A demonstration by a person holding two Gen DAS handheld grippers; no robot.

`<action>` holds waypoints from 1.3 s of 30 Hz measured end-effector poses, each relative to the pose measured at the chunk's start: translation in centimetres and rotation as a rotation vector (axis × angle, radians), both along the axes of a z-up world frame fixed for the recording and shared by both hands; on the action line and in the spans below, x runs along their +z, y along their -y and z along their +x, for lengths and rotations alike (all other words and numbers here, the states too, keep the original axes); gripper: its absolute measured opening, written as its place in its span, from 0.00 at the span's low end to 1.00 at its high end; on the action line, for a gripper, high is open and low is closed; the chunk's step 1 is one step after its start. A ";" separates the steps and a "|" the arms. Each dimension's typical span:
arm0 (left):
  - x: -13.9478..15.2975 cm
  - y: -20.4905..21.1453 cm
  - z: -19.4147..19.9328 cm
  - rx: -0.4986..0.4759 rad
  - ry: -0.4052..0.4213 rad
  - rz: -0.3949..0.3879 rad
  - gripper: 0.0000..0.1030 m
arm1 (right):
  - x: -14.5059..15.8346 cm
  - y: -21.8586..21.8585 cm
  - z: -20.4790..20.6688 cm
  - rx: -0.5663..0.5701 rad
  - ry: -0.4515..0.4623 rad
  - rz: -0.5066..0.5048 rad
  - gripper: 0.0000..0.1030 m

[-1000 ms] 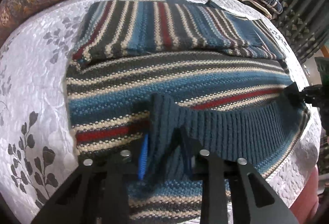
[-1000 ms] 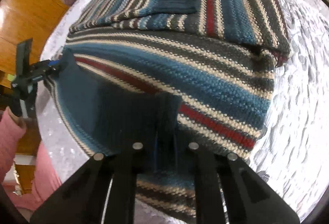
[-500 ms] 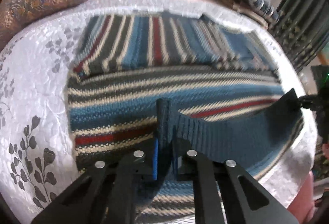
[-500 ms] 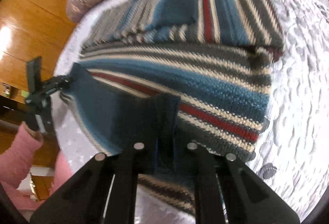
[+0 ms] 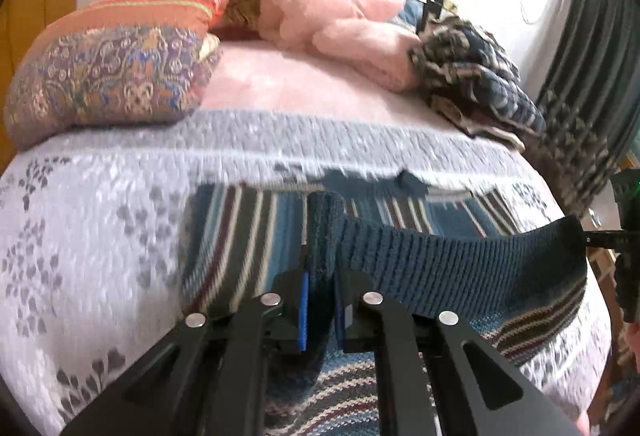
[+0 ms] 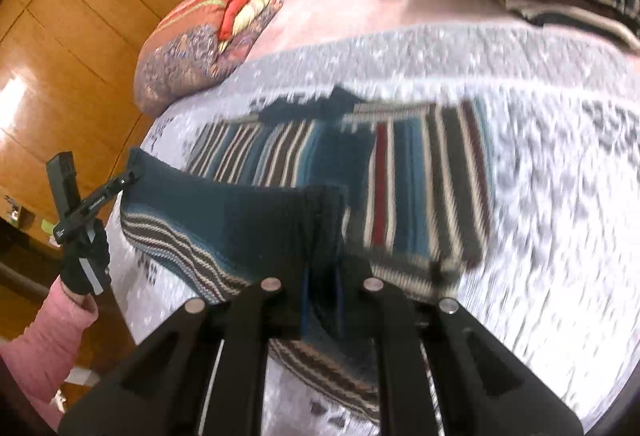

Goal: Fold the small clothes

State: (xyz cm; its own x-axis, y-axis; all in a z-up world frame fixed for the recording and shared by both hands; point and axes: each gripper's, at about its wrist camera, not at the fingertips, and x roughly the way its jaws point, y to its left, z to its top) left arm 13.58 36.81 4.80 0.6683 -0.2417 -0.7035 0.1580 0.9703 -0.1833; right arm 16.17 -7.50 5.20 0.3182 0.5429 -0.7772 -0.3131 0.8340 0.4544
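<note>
Two grippers are pinching the dark blue ribbed hem [image 5: 440,260] of a striped knit sweater [image 6: 420,179], one at each end, and are holding it raised above the white patterned bedspread [image 5: 100,220]. The left gripper [image 5: 320,300] is clamping a bunched fold of the hem between its blue-padded fingers [image 5: 303,310]. The right gripper [image 6: 321,300] is squeezing the other end the same way. Beyond both sets of fingers, the rest of the sweater is lying flat on the bedspread. Farther past the fingers, a paisley pillow [image 5: 104,75], a pink plush blanket [image 5: 344,23] and a plaid garment [image 5: 472,75] are resting on the bed.
</note>
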 end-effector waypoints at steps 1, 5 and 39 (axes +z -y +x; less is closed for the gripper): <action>0.1 0.0 0.8 0.008 0.011 -0.002 0.09 | 0.5 -0.3 1.2 -0.008 0.015 -0.018 0.08; 0.3 -0.1 4.0 0.044 0.033 -0.011 0.09 | 1.0 -1.3 4.9 -0.040 0.037 -0.036 0.08; -11.3 -0.1 17.6 0.162 -0.191 0.067 0.26 | -12.0 -3.7 18.6 -0.207 -0.121 -0.232 0.20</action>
